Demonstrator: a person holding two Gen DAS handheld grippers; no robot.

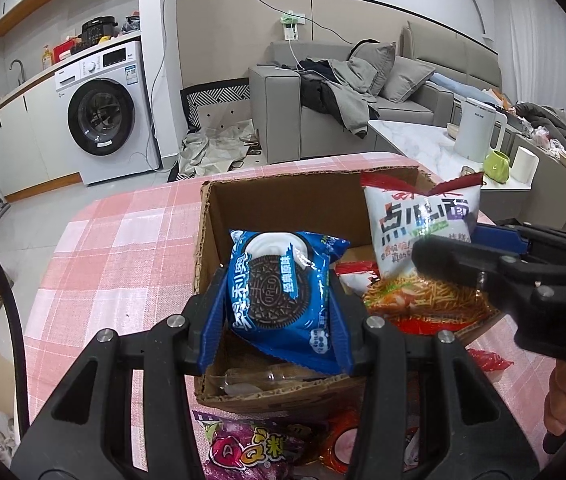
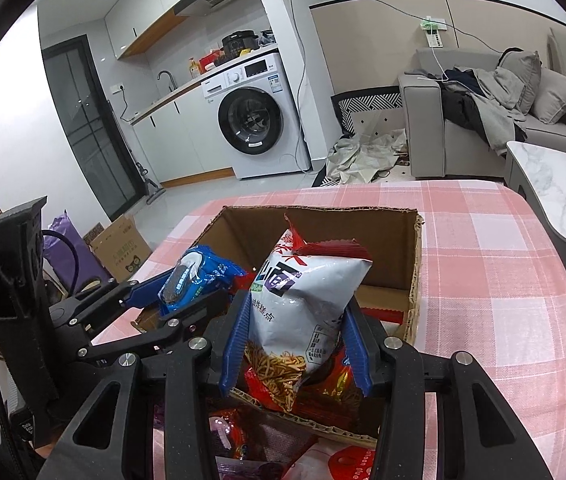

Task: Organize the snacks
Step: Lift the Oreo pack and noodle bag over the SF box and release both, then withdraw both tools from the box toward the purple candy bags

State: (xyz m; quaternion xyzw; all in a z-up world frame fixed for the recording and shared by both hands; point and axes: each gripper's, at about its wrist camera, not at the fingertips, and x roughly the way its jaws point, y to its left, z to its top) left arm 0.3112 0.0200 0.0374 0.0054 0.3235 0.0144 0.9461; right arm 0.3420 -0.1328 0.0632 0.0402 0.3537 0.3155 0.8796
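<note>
My left gripper (image 1: 277, 316) is shut on a blue Oreo pack (image 1: 283, 292), which hangs over the near left part of an open cardboard box (image 1: 303, 196). My right gripper (image 2: 297, 344) is shut on a white and red noodle snack bag (image 2: 303, 300), held upright over the box's (image 2: 417, 280) near right side. The right gripper (image 1: 479, 268) shows at the right of the left wrist view, gripping the noodle bag (image 1: 423, 232). The left gripper (image 2: 187, 292) with the Oreo pack (image 2: 195, 276) shows at the left of the right wrist view. More red packets (image 1: 357, 276) lie inside the box.
The box stands on a table with a pink checked cloth (image 2: 503, 280). A purple sweets bag (image 1: 251, 448) and red packets (image 1: 335, 444) lie in front of the box. A white side table (image 1: 423, 148) with a kettle (image 1: 477, 128) and green cup (image 1: 497, 166) stands to the right.
</note>
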